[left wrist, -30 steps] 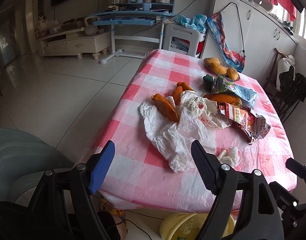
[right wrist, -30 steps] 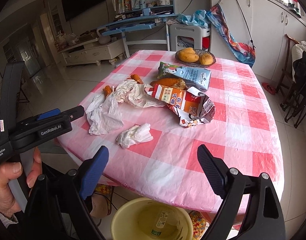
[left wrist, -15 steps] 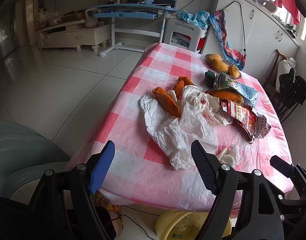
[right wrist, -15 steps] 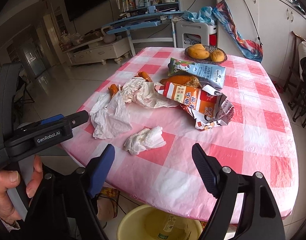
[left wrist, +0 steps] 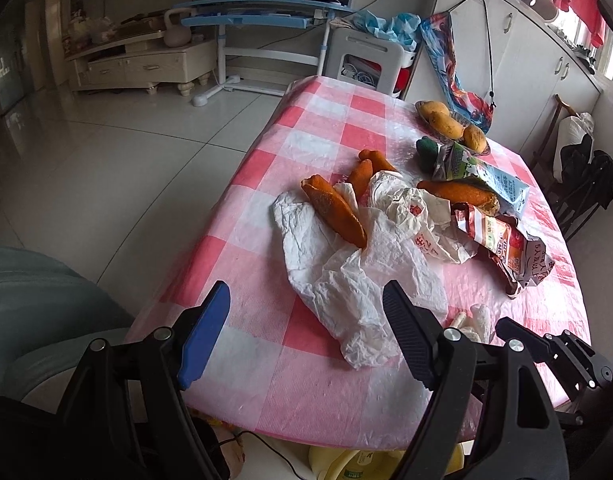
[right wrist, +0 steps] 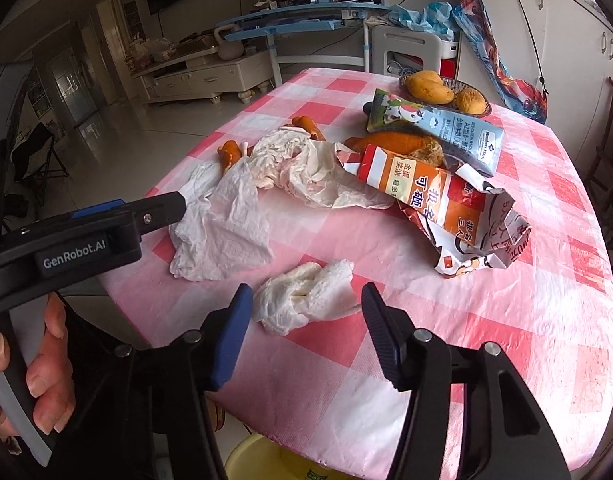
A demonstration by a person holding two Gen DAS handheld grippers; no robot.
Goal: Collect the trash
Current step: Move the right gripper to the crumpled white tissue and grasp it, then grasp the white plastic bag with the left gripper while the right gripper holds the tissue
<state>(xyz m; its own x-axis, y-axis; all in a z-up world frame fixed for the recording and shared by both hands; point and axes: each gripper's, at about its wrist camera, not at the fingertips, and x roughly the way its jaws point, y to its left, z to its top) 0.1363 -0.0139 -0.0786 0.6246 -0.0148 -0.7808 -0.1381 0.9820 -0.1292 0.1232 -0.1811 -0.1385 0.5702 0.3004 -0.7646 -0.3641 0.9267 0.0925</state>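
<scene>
Table (left wrist: 330,408) w/ pink-white check cloth fills both views, spreading ahead of both sets of fingers. Yellow bin (right wrist: 262,462) sits on floor under near table edge, below right gripper; in left view its rim (left wrist: 346,466) shows low between the fingers.

Big white crumpled plastic bag (left wrist: 358,280) lies straight ahead of left gripper (left wrist: 306,312), its near end just past the right fingertip. In right view same bag (right wrist: 222,224) is ahead-left of the fingers, partly behind the left gripper's arm. Orange-red snack bag (right wrist: 446,204), torn open, is ahead-right of right gripper (right wrist: 306,306); in left view it (left wrist: 502,240) is far right of the fingers. Blue-white pouch (right wrist: 442,128) lies beyond it, touching it. Orange food pieces (left wrist: 334,210) rest on and beside the plastic bag, well ahead of left fingers. Fruit bowl (right wrist: 484,114) at far end, beyond everything.

Small white crumpled tissue (right wrist: 306,296) sits on cloth right between right gripper's fingertips, nearer the blue left finger; not touching as far as I can tell. In left view the tissue (left wrist: 480,318) peeks out just right of the right finger.

Left gripper: fingers wide apart, holding nothing. Right gripper: spread wide too, nothing gripped, straddling the tissue. Left hand (right wrist: 42,376) wraps left gripper's handle.
</scene>
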